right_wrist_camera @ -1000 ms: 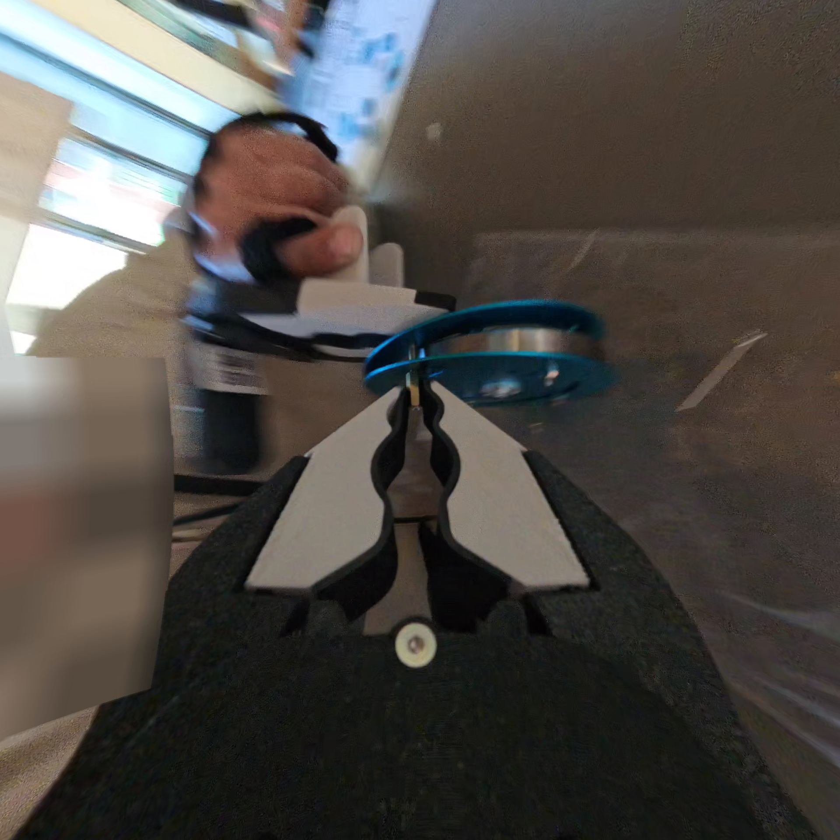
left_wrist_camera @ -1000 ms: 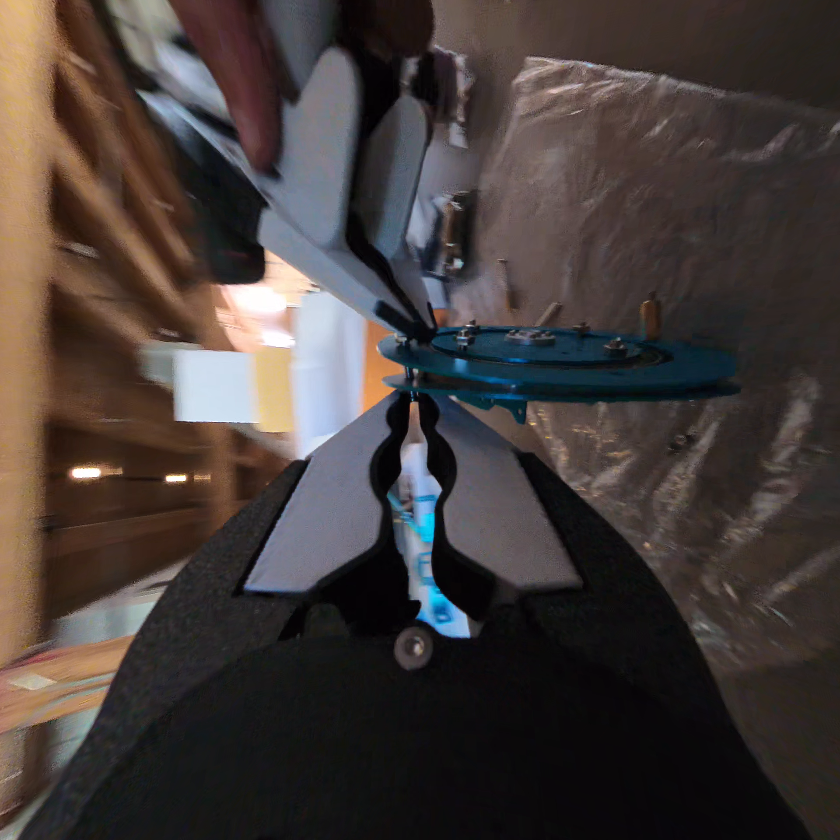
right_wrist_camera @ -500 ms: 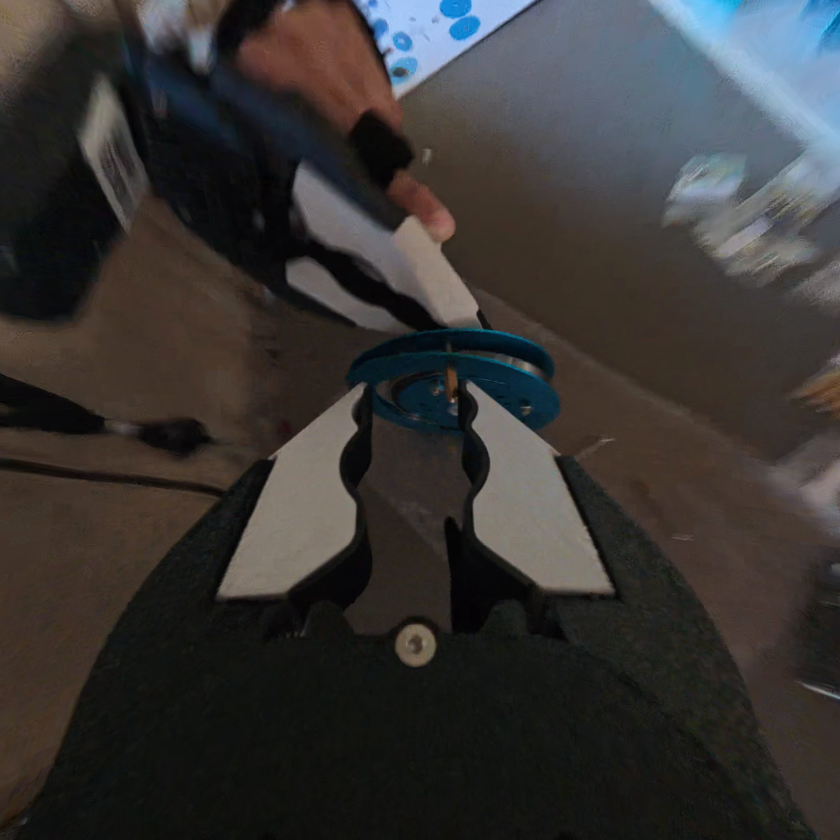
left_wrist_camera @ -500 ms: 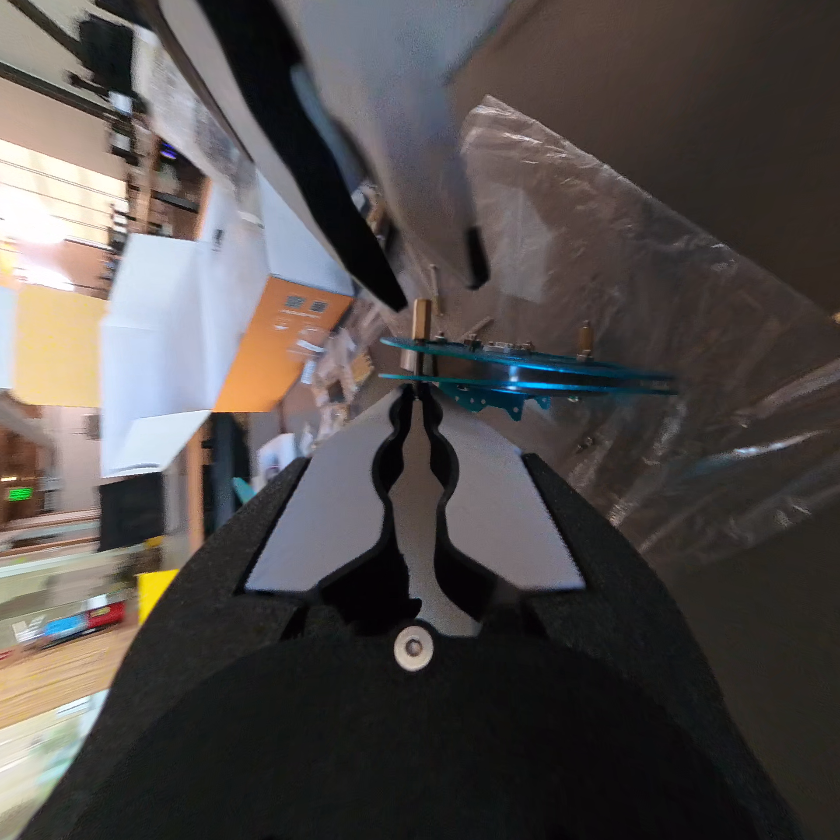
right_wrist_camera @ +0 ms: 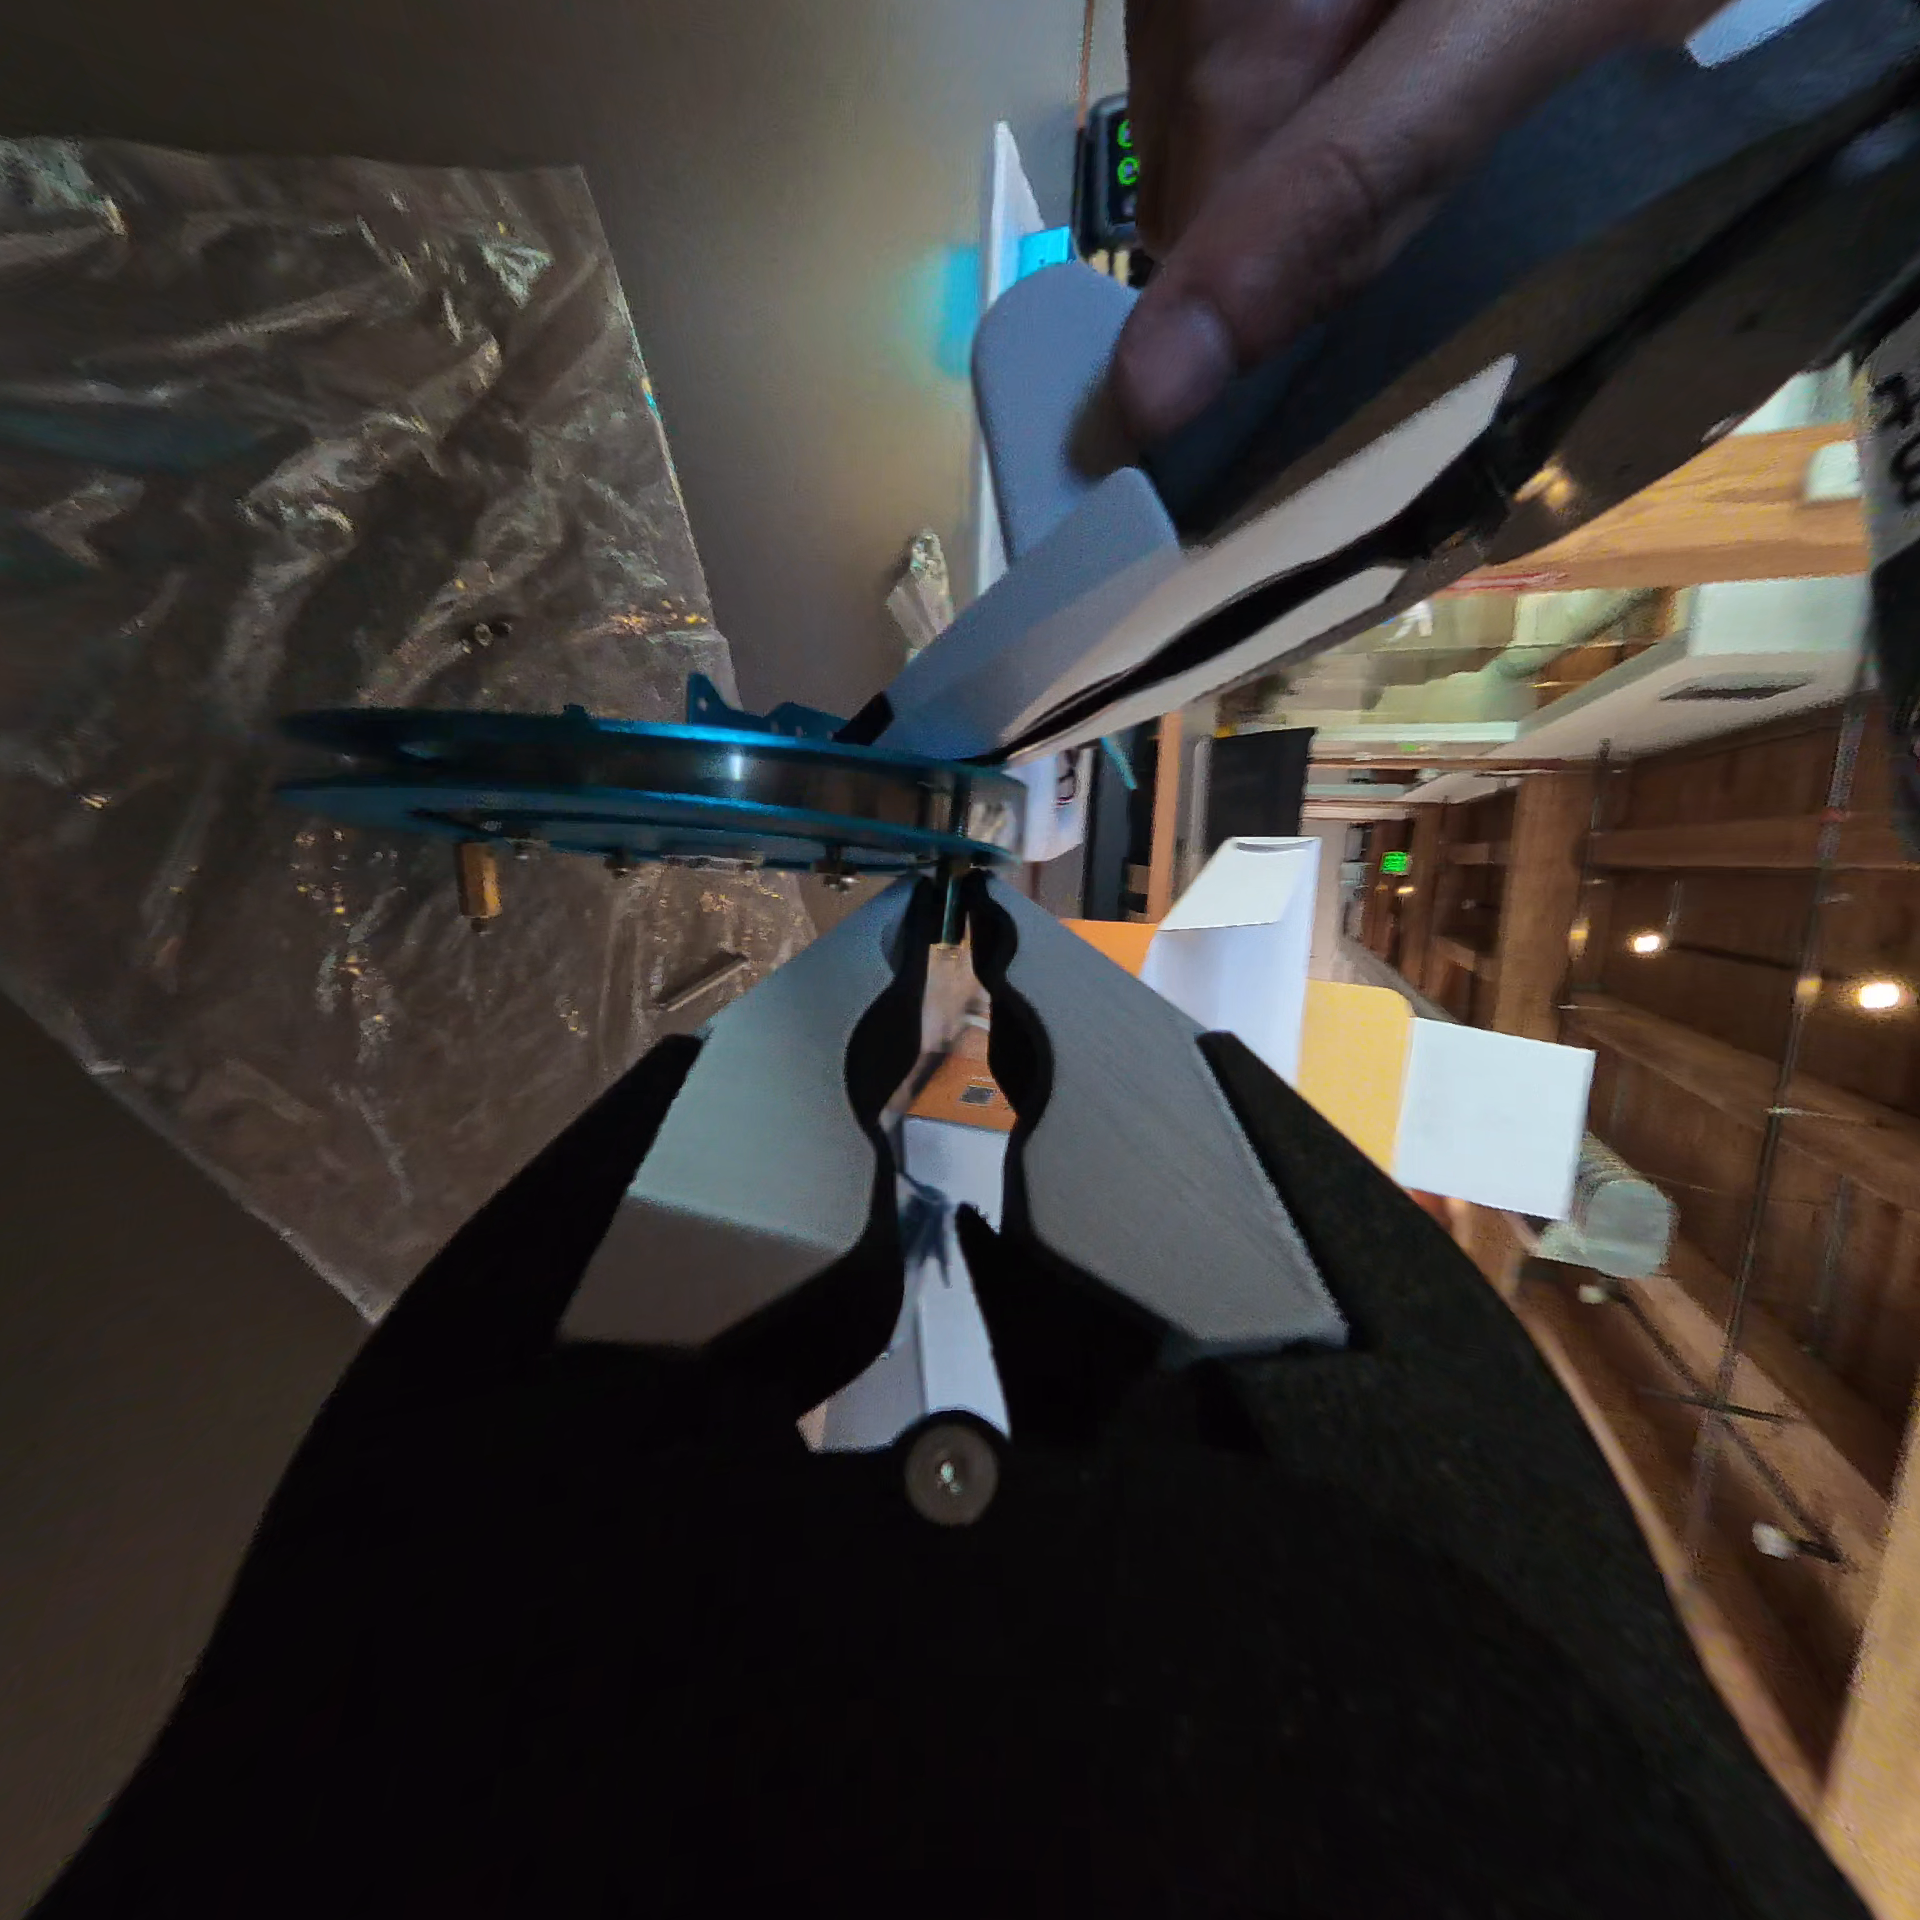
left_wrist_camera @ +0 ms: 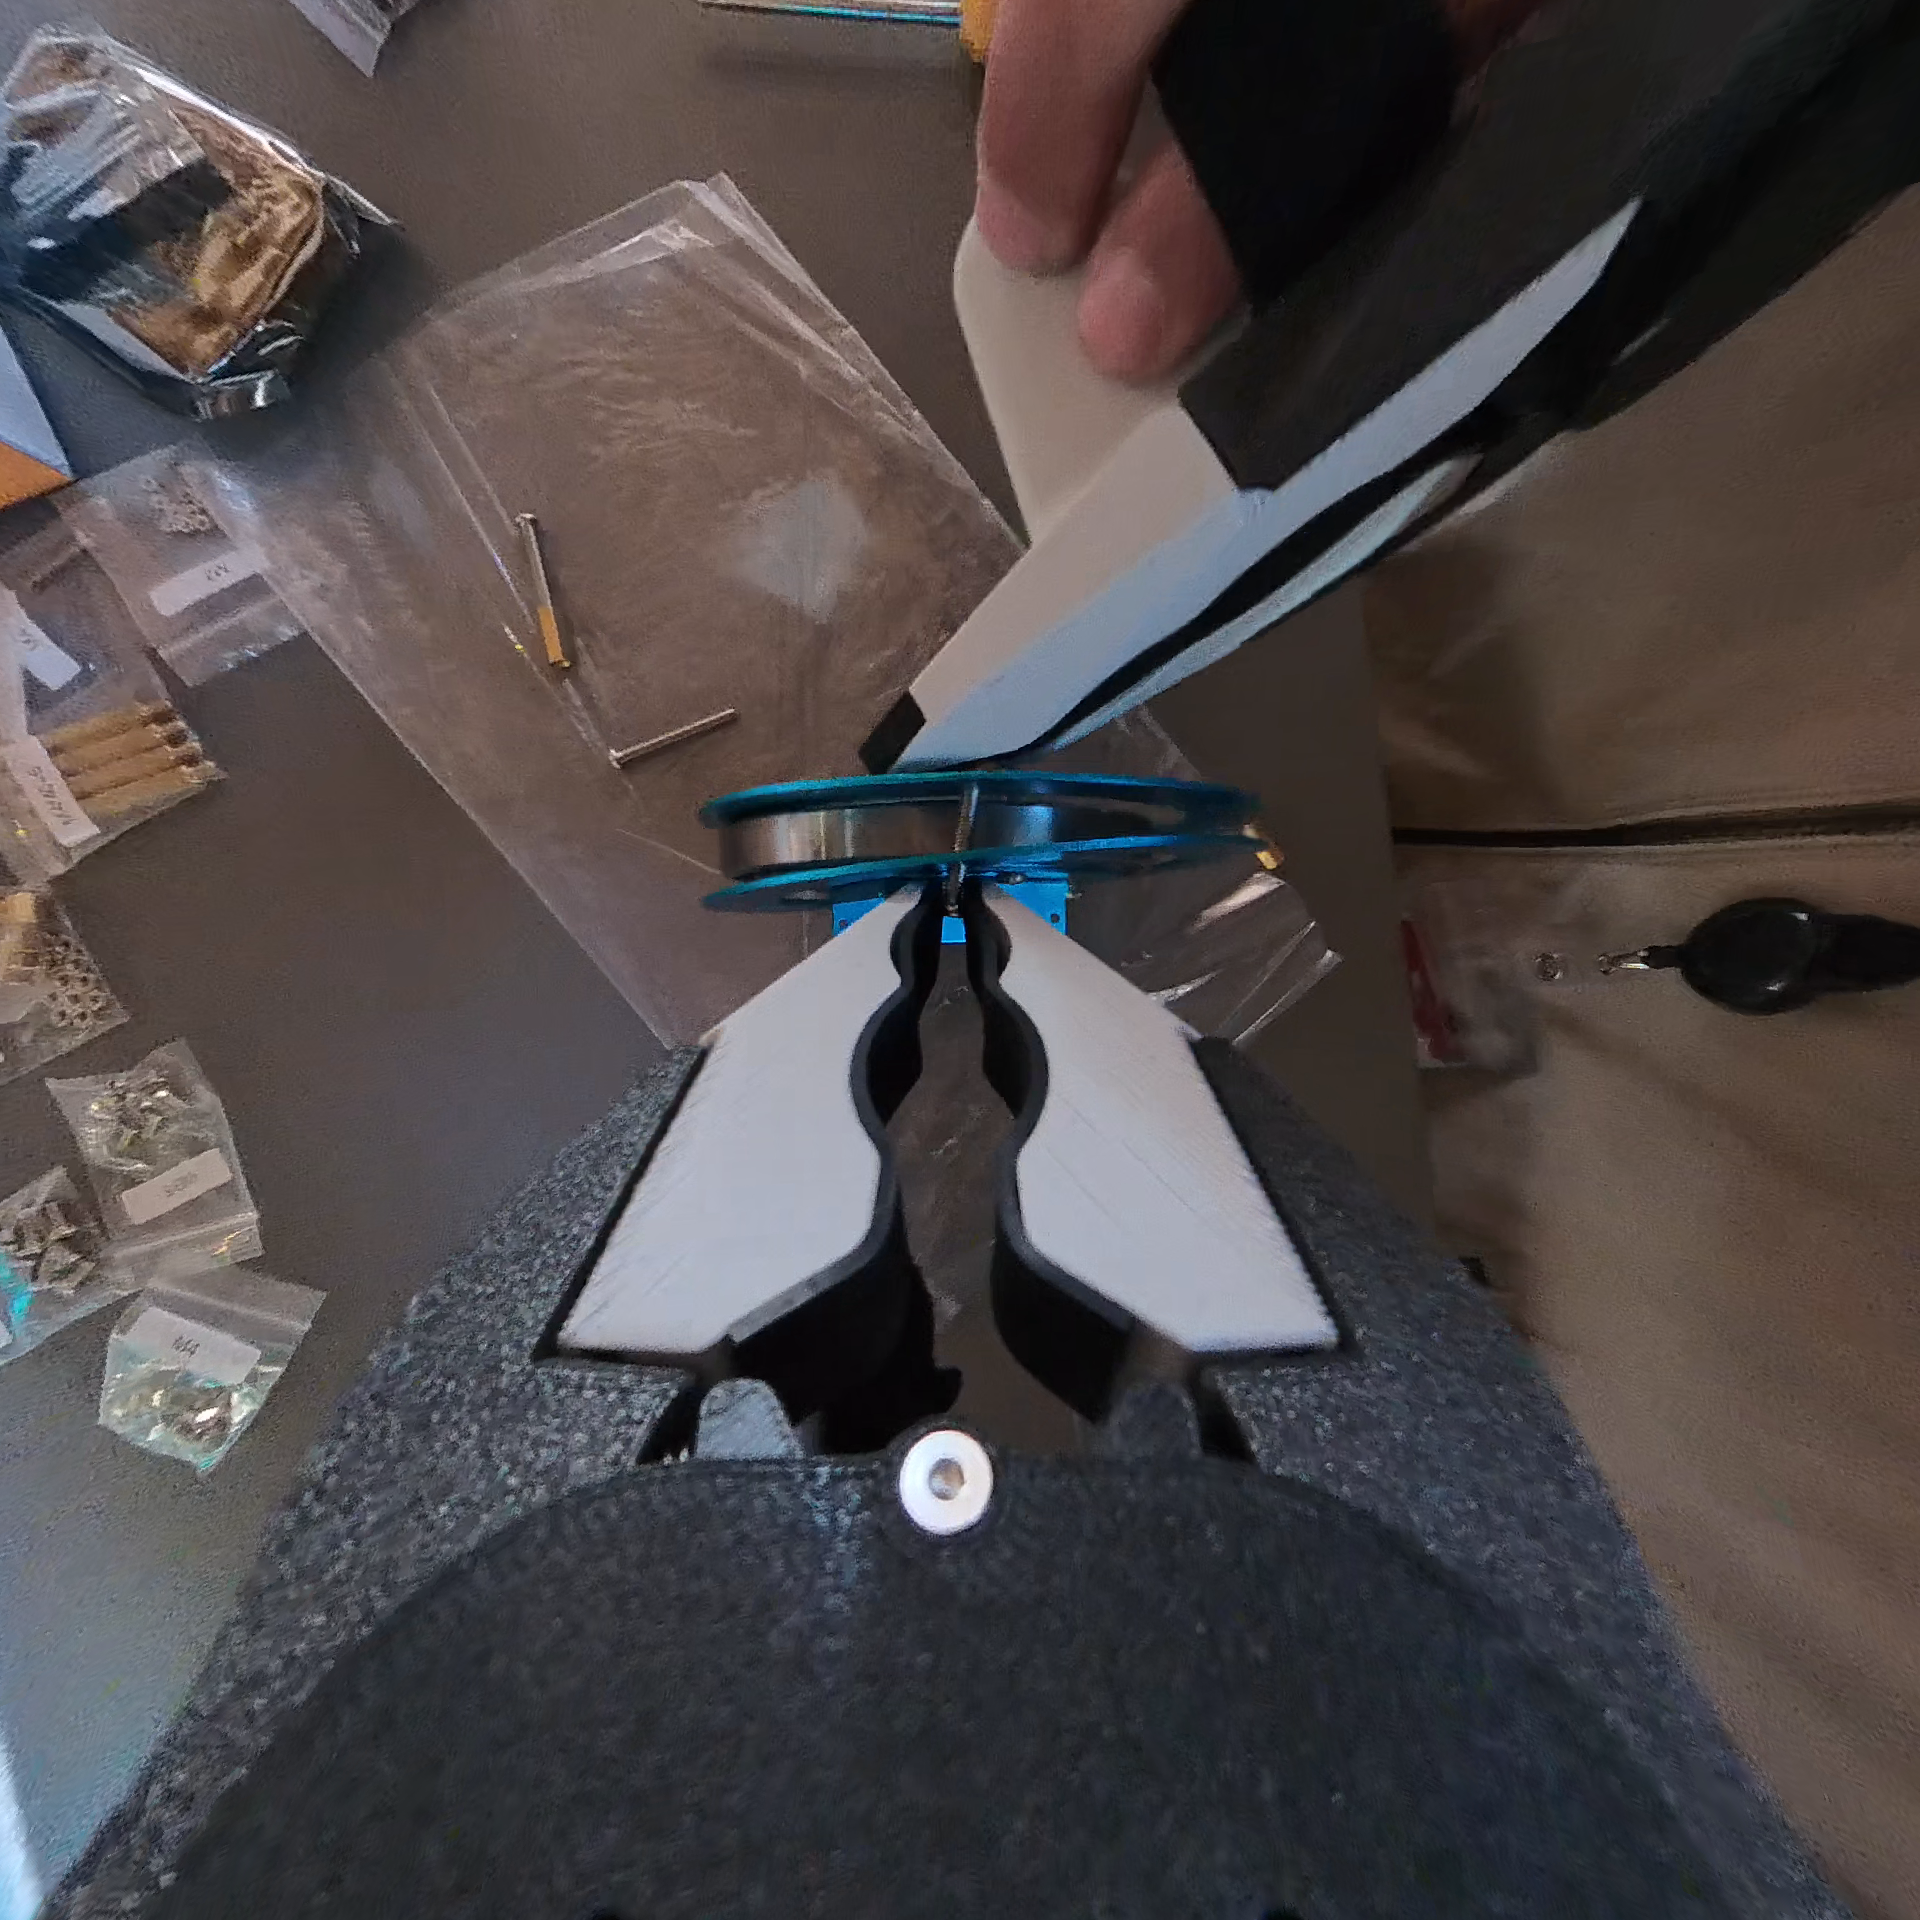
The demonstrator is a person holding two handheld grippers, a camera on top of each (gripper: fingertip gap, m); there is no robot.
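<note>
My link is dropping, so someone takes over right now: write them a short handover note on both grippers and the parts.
Left gripper: shut on the screw end at the blue discs' rim.
Right gripper: shut on a brass post on the opposite face.
Discs held in the air between both, metal ring sandwiched inside.
A second brass post is fitted. Two loose screws lie on the plastic bag.
</note>
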